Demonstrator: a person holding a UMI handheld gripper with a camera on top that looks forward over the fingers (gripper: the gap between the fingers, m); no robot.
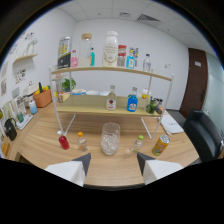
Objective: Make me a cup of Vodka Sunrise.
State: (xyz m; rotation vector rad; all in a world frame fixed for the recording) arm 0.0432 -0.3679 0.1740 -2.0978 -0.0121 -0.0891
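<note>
Bright, even ceiling light, soft shadows, strong fisheye bending with a black rim, and mild overall blur.

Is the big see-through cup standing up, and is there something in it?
The clear cup stands upright on the table, just ahead of the open gripper. Pale lumps, maybe ice, fill its lower part; any liquid cannot be told.

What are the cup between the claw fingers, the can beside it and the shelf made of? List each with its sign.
Cup: clear glass or hard plastic, since the wooden table shows through it; it seems to hold ice.
Can: likely metal, with a printed yellow-orange wrap.
Shelf: light wood-look boards on thin white posts, probably painted metal.
Claw: open, with the cup just ahead.
</note>
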